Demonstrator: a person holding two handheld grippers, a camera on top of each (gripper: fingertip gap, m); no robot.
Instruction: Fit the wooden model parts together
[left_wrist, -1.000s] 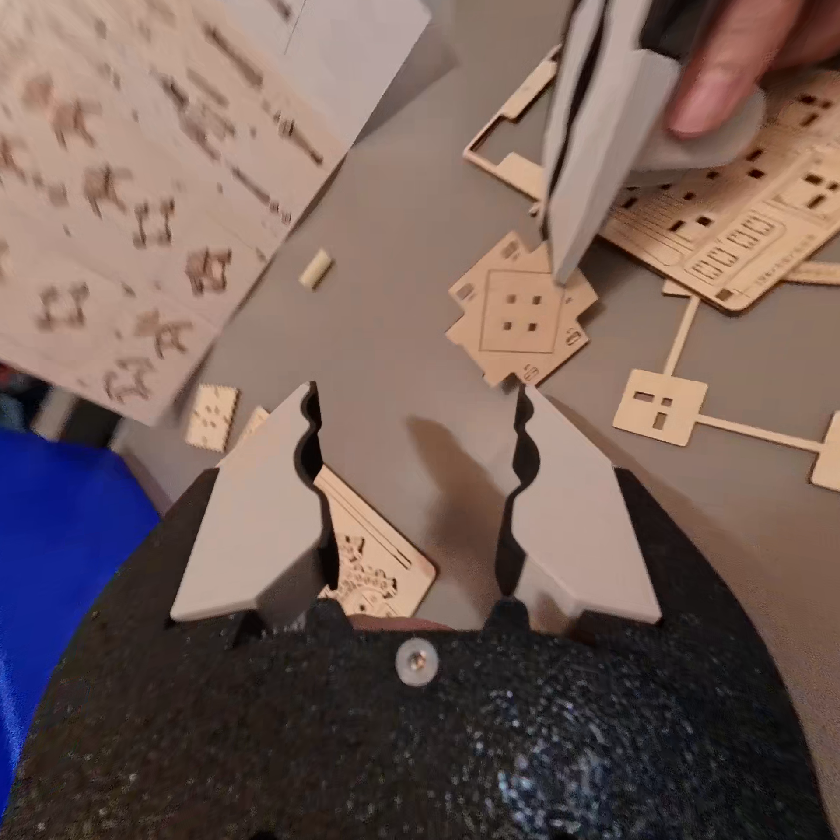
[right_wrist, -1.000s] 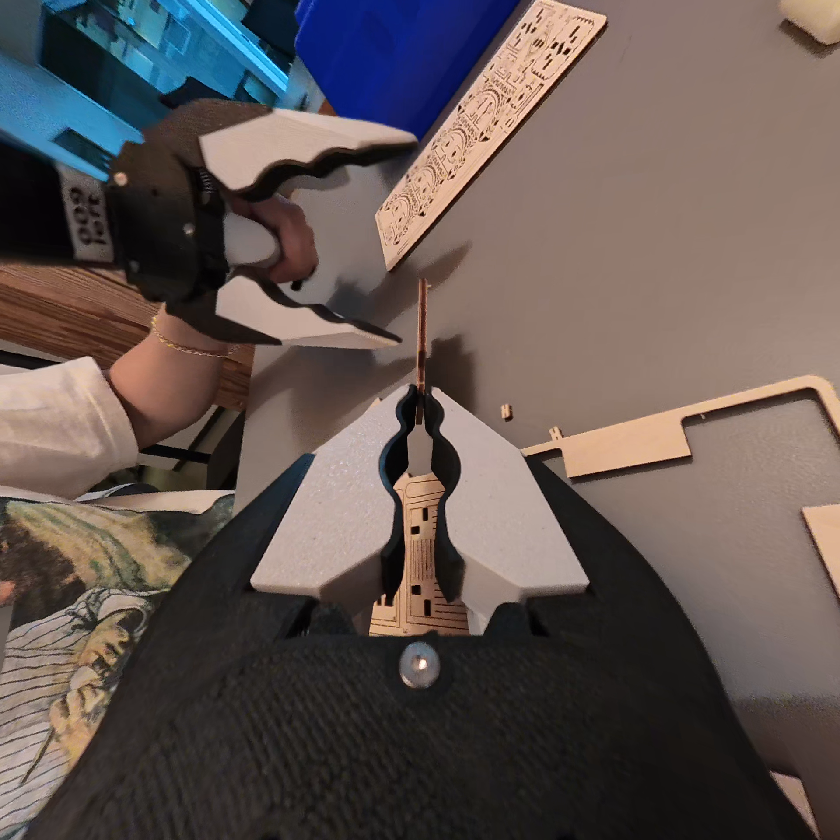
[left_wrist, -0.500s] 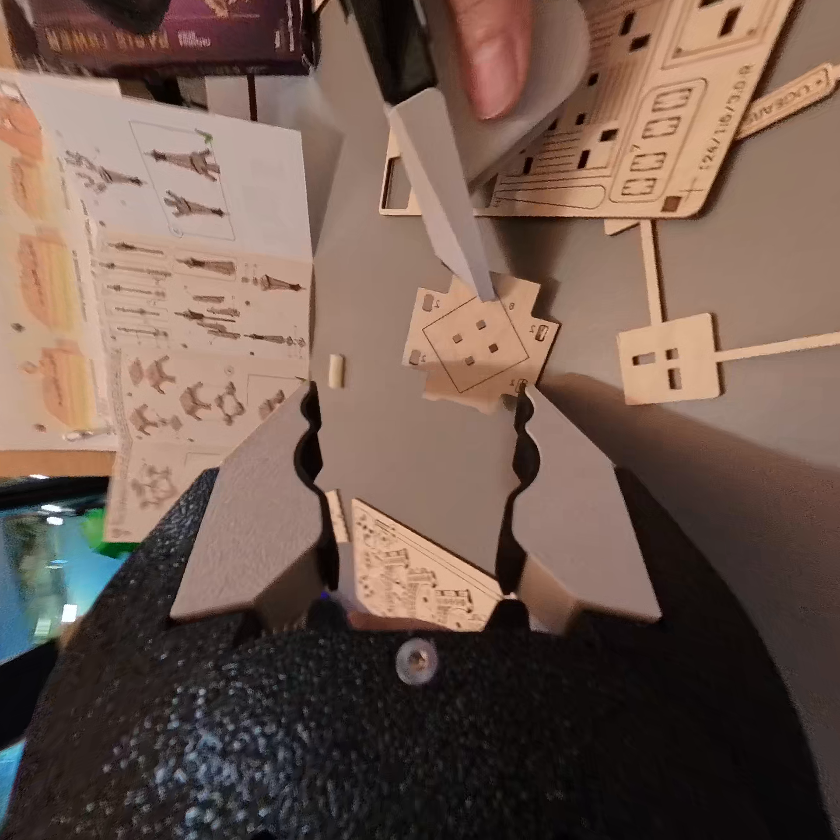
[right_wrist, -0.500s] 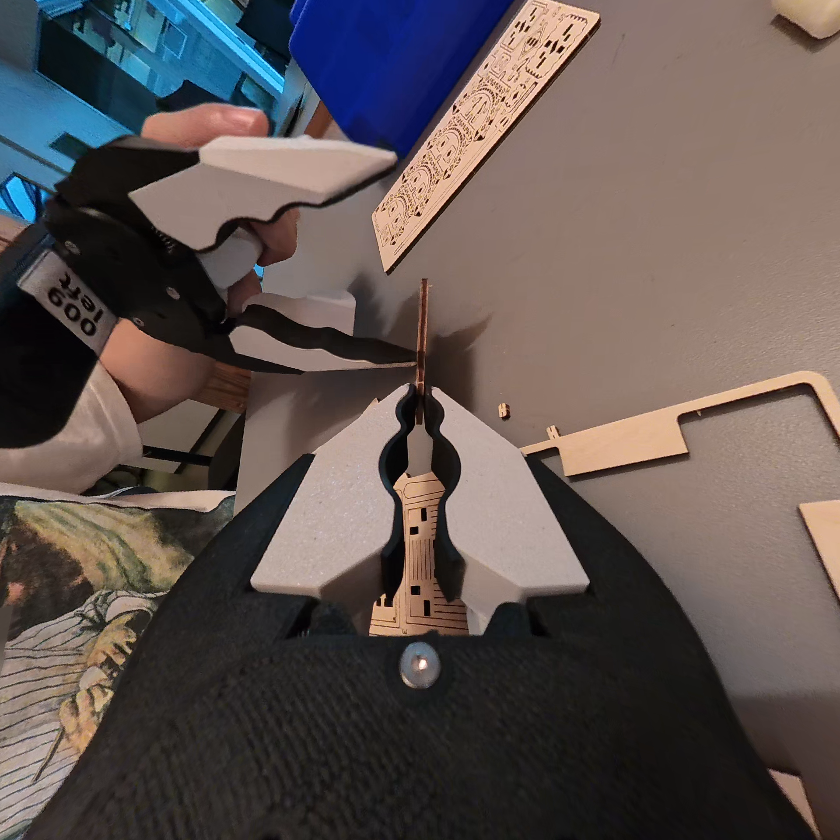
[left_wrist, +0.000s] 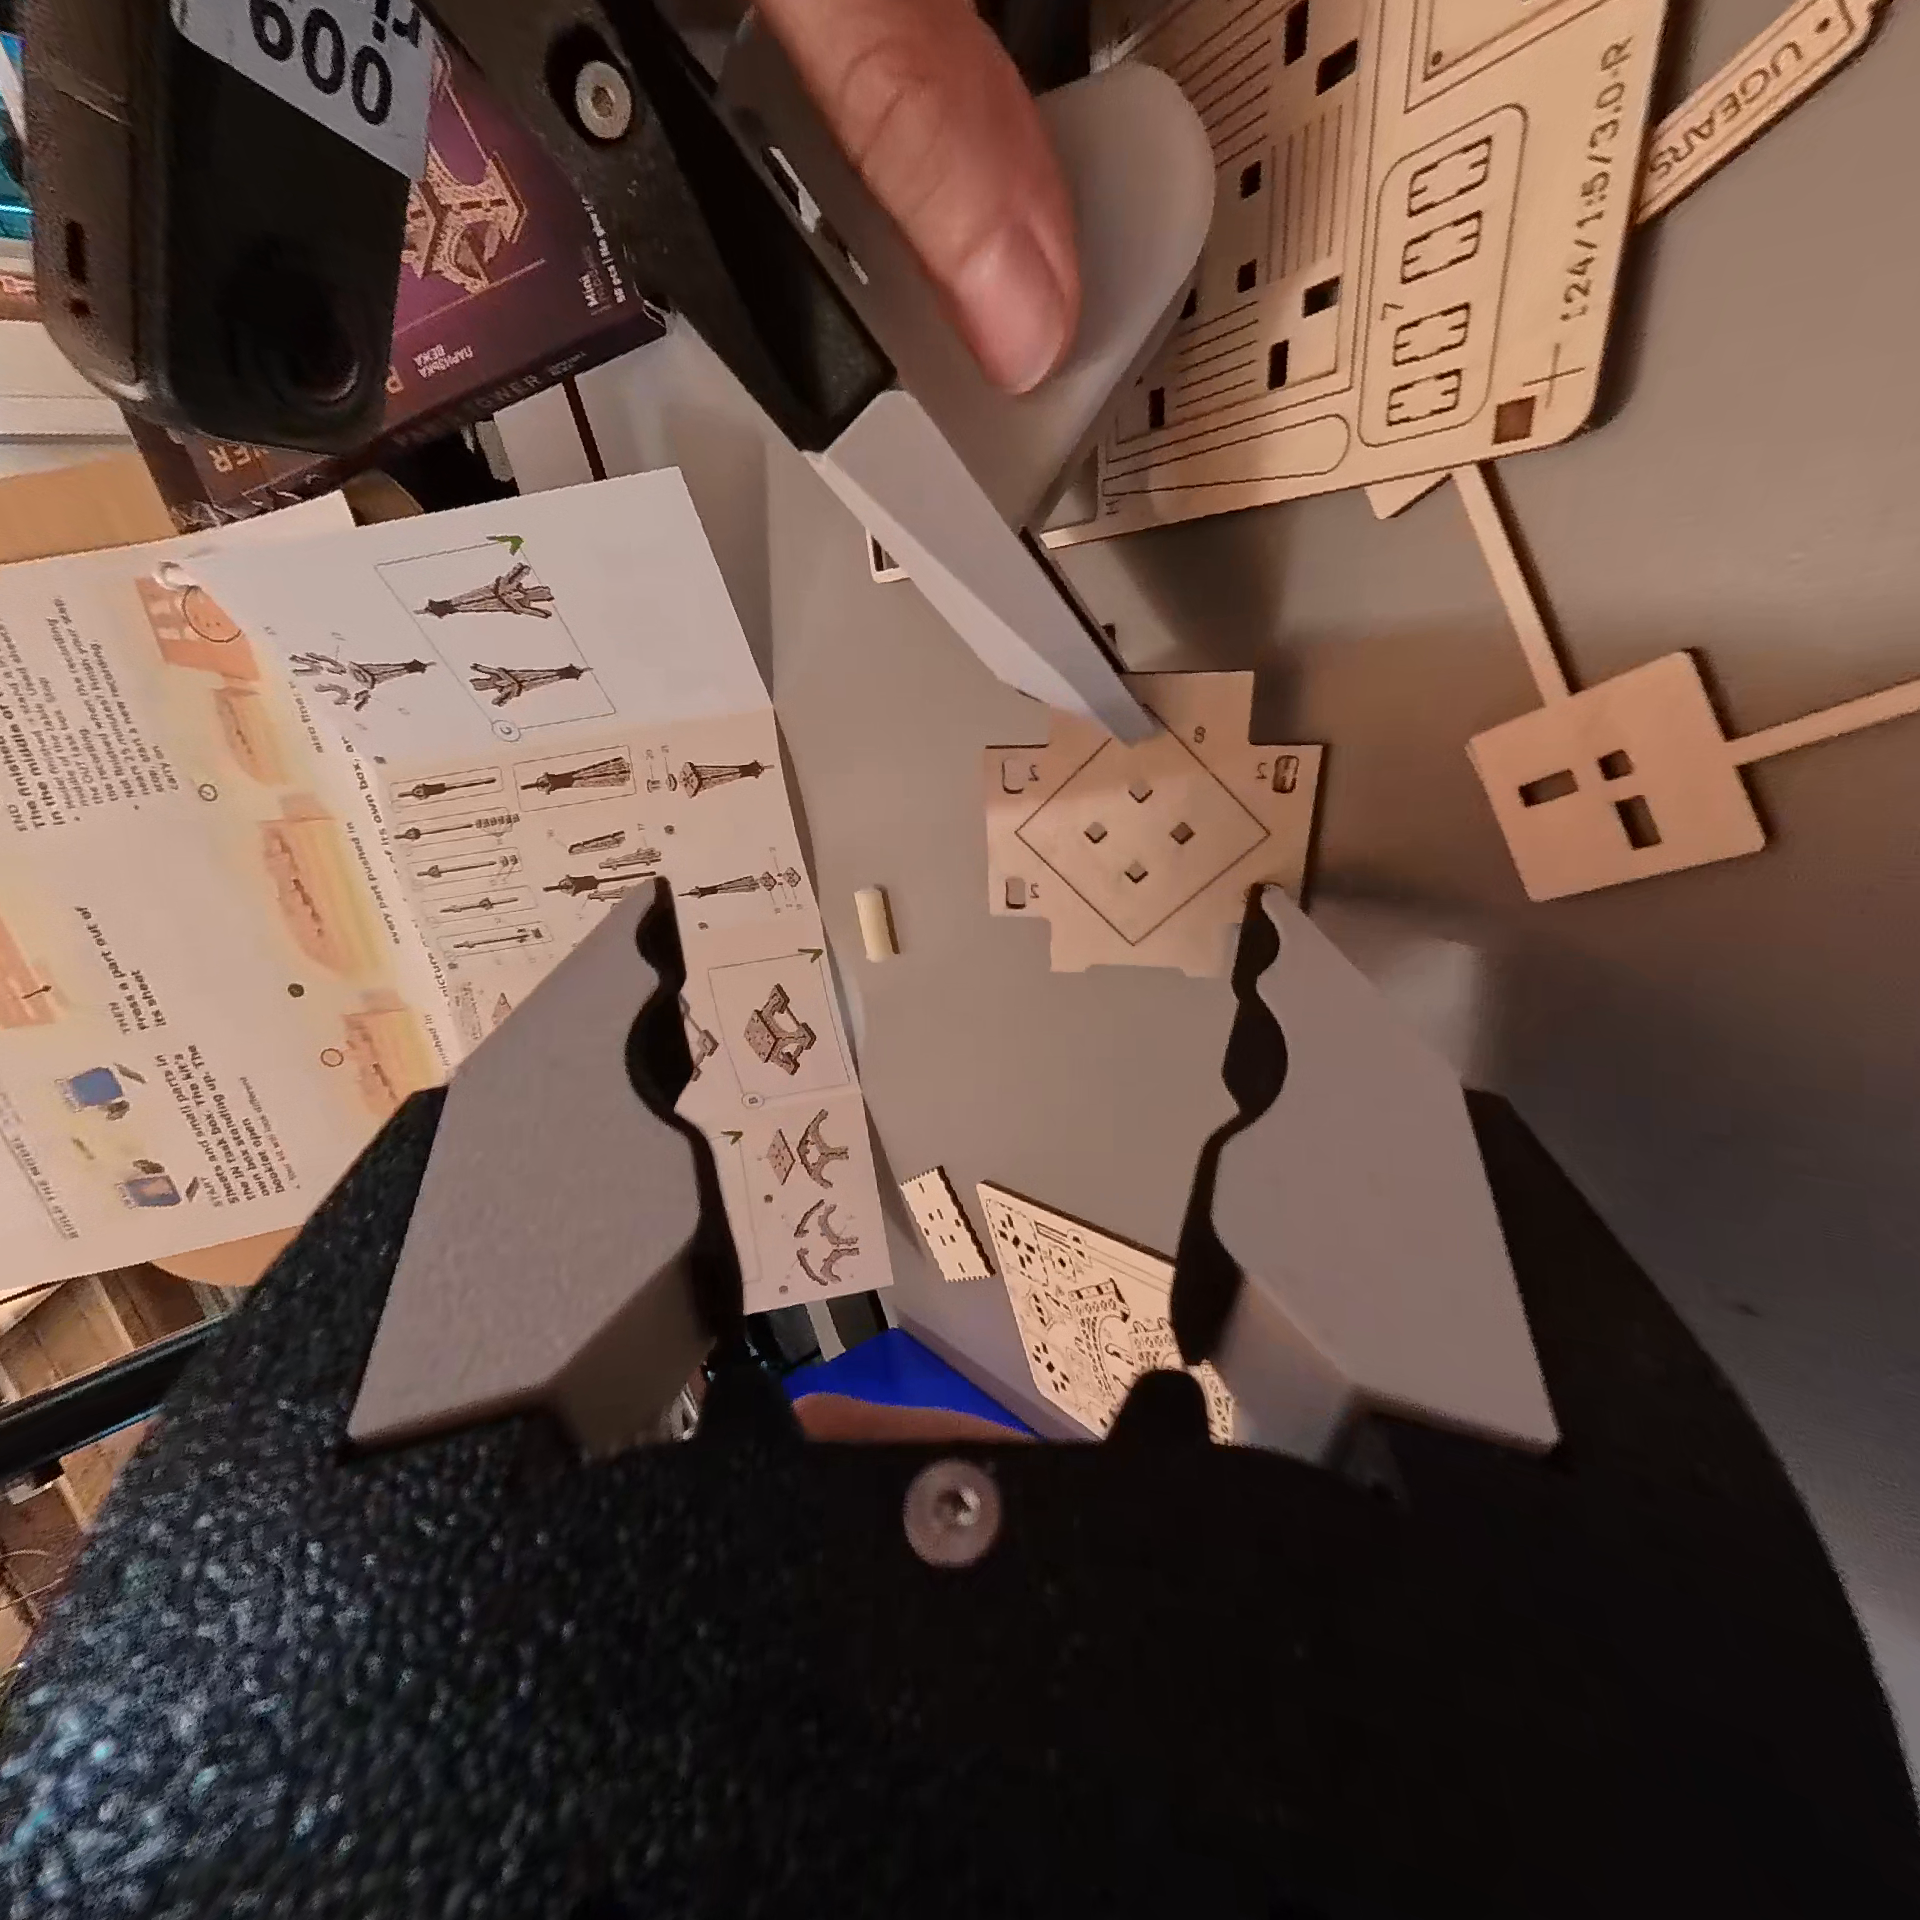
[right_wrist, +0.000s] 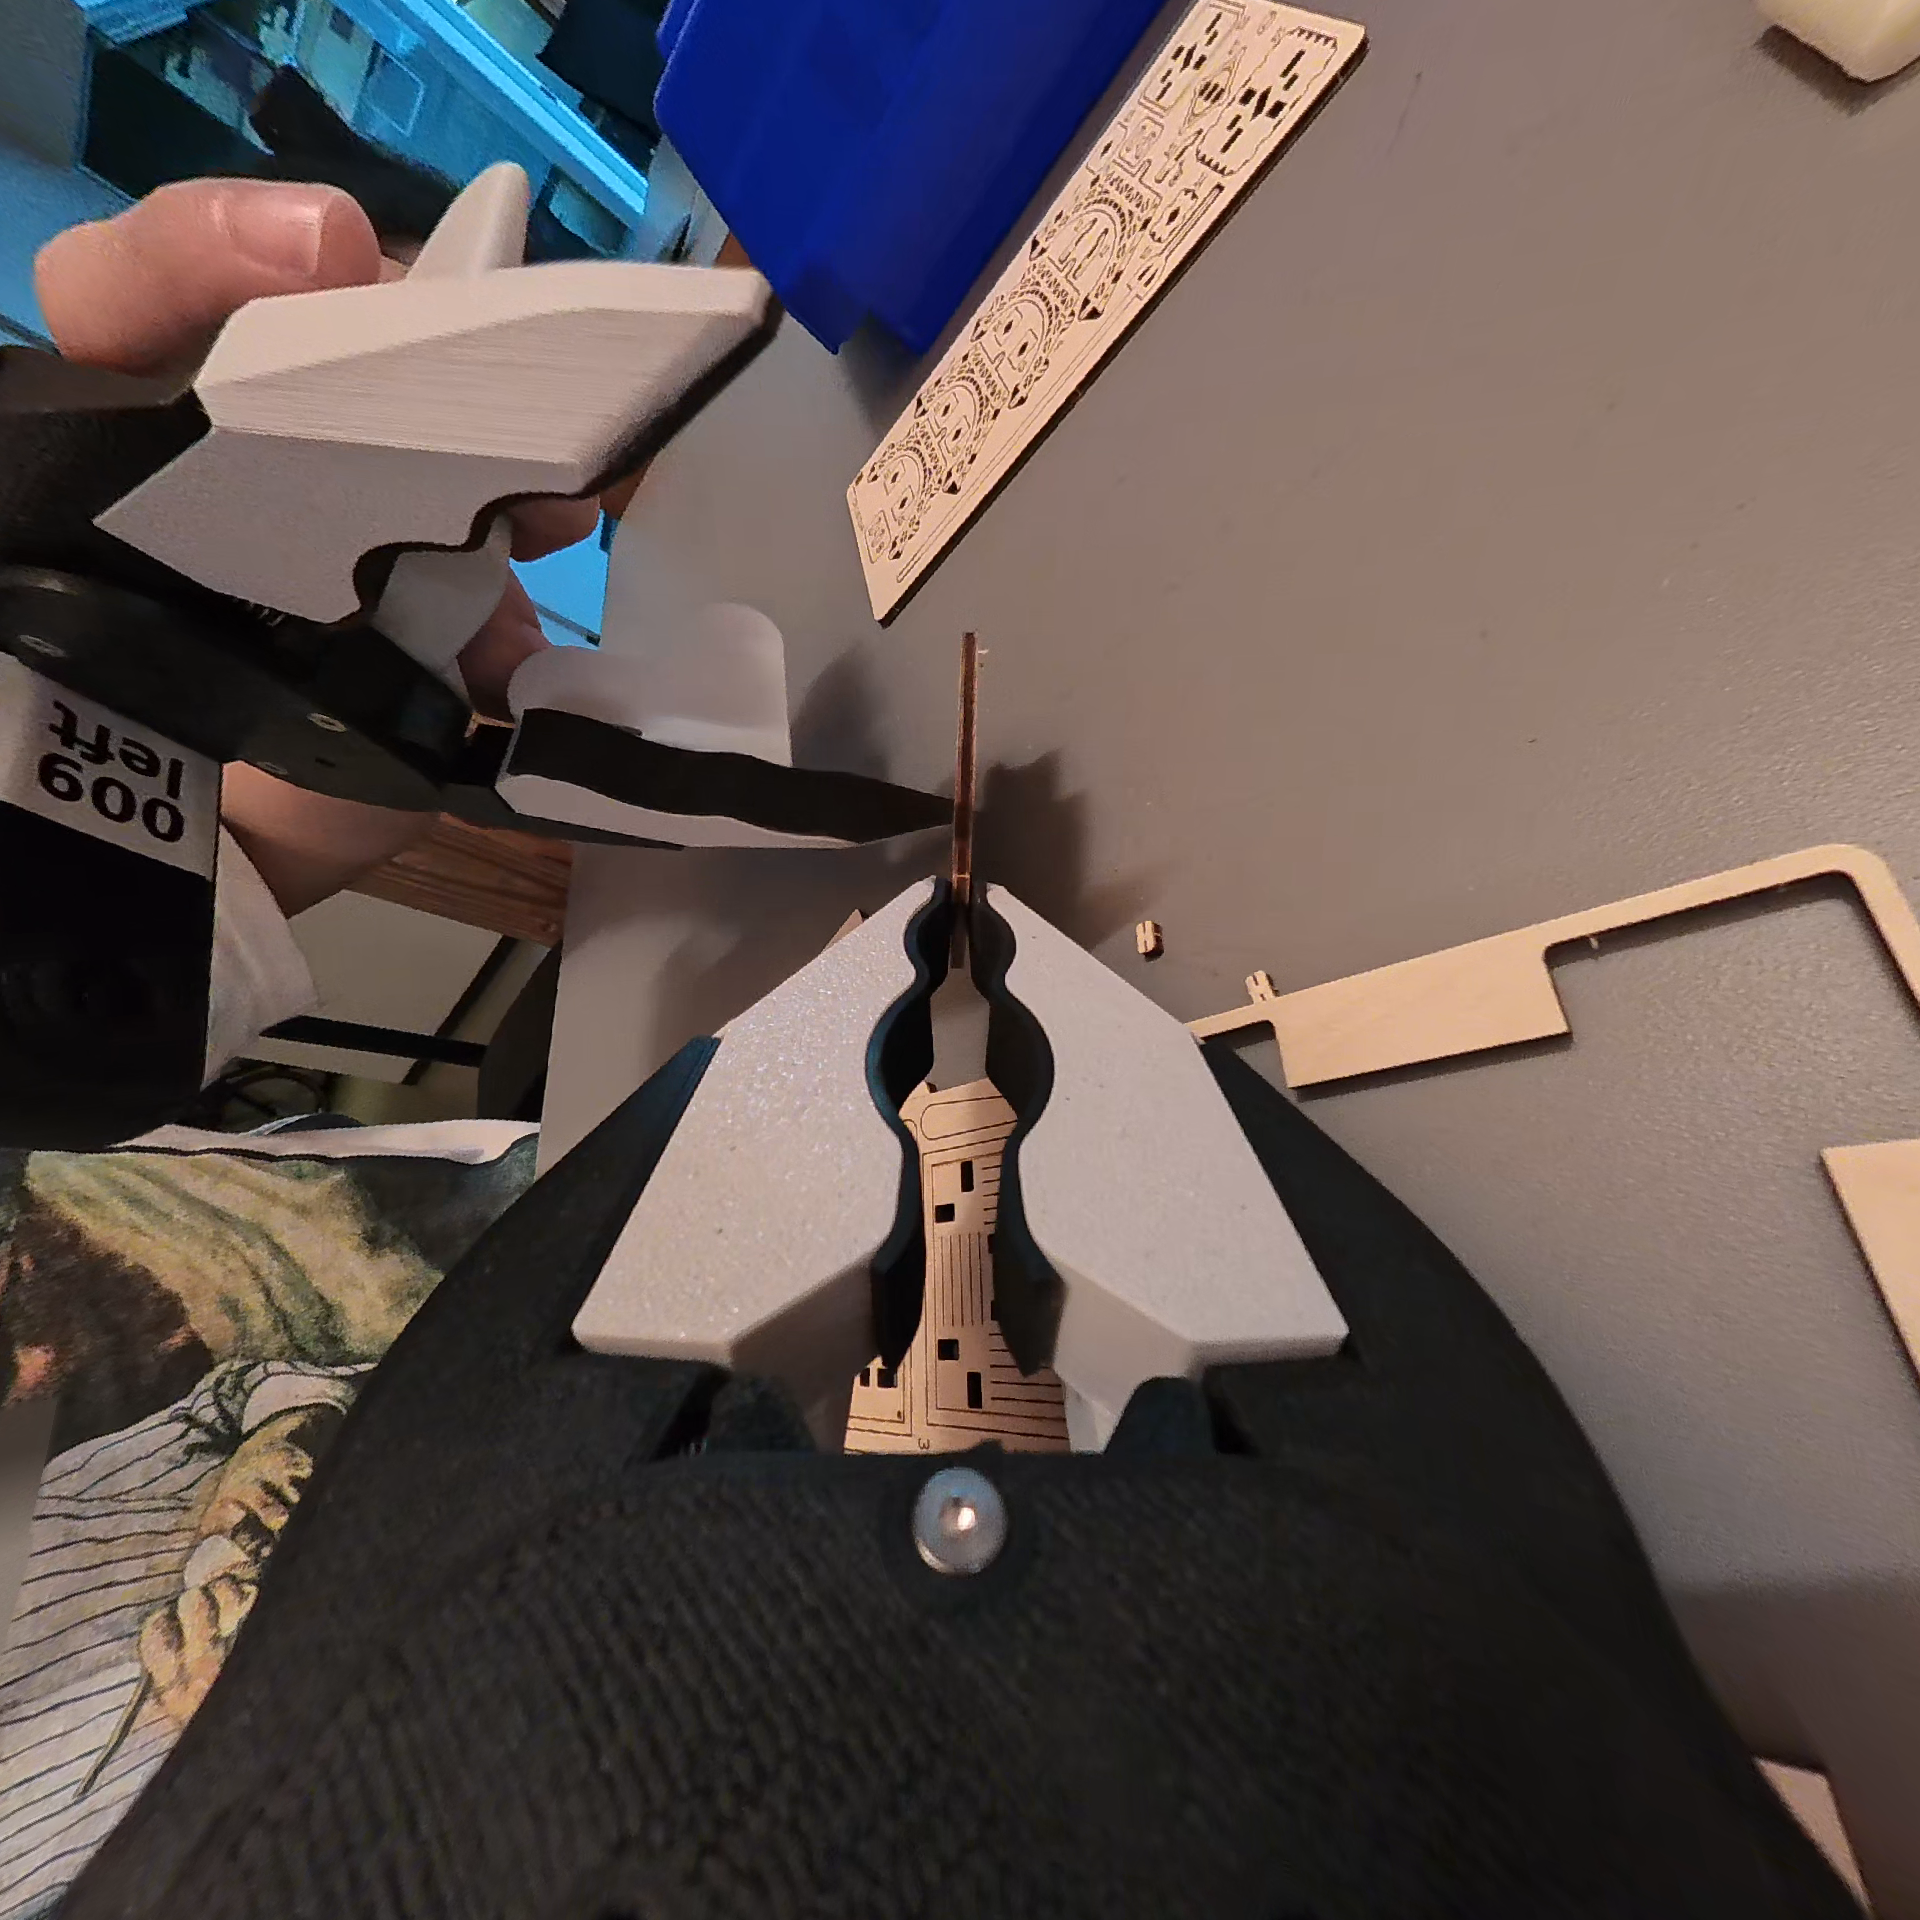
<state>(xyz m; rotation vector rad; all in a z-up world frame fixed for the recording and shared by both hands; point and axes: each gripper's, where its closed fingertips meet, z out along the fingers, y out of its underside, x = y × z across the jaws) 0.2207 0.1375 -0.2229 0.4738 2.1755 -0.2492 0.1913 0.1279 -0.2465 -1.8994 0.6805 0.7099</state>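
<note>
Grey tabletop (right_wrist: 1455, 520), littered with cut sheets, an instruction leaflet (left_wrist: 416, 831) and offcut frames. Right gripper (right_wrist: 961, 894) clenched on the edge of a square plate (left_wrist: 1143, 842), holding it upright, face toward the left gripper (left_wrist: 956, 935). From the right wrist the plate (right_wrist: 968, 748) shows edge-on, long axis straight ahead. Left gripper spread wide, empty; its lower fingertip (right_wrist: 894, 821) touches the plate's face from the left. Judgement: plate's slots face the left gripper, so any mating part must come in from that side.
</note>
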